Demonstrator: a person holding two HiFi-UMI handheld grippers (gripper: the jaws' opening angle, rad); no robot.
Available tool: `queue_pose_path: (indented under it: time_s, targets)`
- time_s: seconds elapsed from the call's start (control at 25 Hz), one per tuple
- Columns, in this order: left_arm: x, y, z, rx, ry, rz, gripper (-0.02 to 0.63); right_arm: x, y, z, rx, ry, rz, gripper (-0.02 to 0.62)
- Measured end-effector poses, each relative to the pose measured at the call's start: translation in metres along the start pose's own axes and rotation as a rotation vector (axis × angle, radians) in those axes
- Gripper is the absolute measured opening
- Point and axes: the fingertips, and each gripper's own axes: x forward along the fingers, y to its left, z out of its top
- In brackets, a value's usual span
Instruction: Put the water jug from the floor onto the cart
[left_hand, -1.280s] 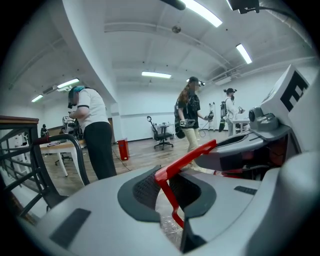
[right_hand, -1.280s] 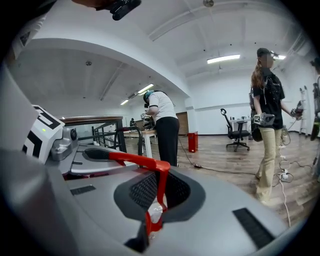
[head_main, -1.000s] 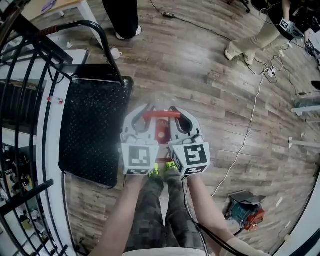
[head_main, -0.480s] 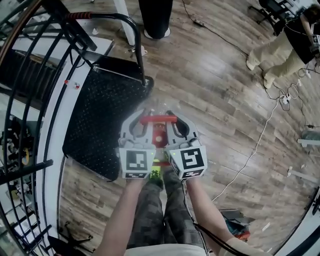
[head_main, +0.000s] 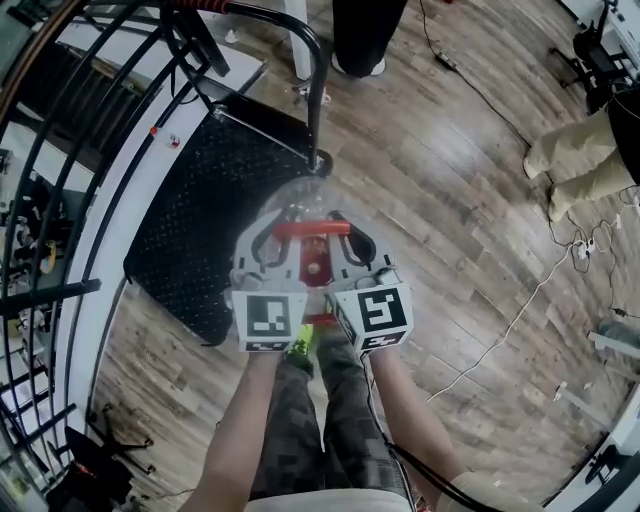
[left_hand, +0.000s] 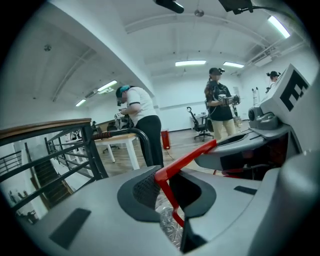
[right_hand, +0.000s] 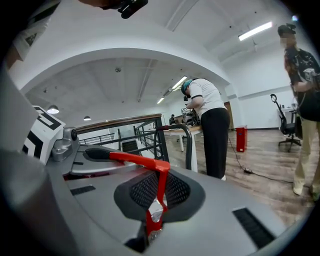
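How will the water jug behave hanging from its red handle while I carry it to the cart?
Probably heavy: both the left gripper and right gripper are shut on the red handle. The clear water jug hangs below that thin bar, so it may swing when you stop over the cart.

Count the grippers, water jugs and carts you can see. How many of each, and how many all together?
grippers: 2 (left gripper, right gripper)
water jug: 1
cart: 1
Total: 4
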Motion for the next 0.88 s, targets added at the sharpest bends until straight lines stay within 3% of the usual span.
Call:
queue_pose_path:
  time_s: [0.4, 0.88]
  targets:
    - [0.016, 0.029, -0.001, -0.067, 0.035, 0.125, 0.055, 0.038, 0.003, 0.015, -0.027, 0.018, 0.144, 0.018]
    - [0.002, 0.097, -0.032, -0.111, 0.066, 0.244, 0.055, 0.097, 0.055, 0.006, -0.065, 0.056, 0.272, 0.018]
